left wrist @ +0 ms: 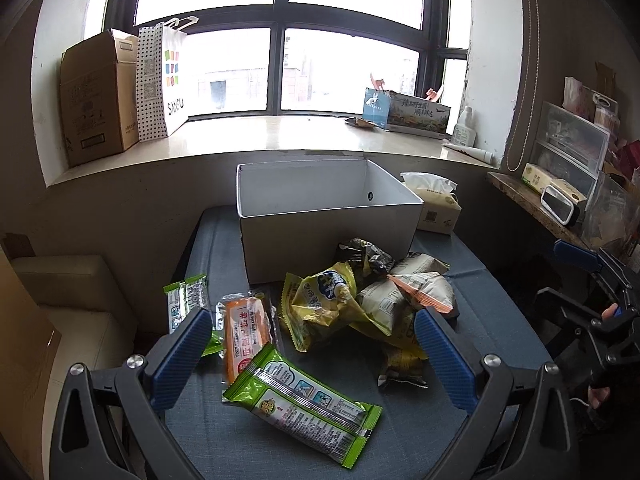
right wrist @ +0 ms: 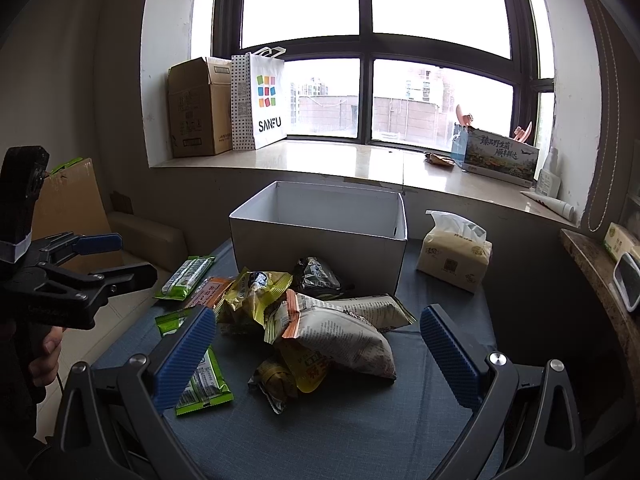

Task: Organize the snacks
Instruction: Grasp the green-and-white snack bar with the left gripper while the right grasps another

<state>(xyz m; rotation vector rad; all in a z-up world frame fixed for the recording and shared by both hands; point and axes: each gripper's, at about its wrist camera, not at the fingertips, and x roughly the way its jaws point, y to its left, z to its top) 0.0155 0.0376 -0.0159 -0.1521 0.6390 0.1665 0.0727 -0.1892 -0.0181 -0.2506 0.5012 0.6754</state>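
Through the left wrist camera our left gripper [left wrist: 314, 354] gapes empty above the green packet [left wrist: 302, 400], with the snack pile [left wrist: 360, 304] heaped before the white box [left wrist: 328, 216], likely the destination. Through the right wrist camera our right gripper [right wrist: 316, 350] is spread too, holding nothing, over the newsprint-patterned bag [right wrist: 340, 338]; bare blue cloth [right wrist: 340, 432] nearest us leaves room, the tissue pack [right wrist: 454, 252] stands apart

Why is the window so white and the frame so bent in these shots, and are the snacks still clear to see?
Left wrist view: the window is blown out by daylight, its frame bowed by the fisheye lens, corners dark; the snacks stay sharp in soft light. Right wrist view: less glare, buildings show through the window; the white box and snacks are sharp, the edges curved.
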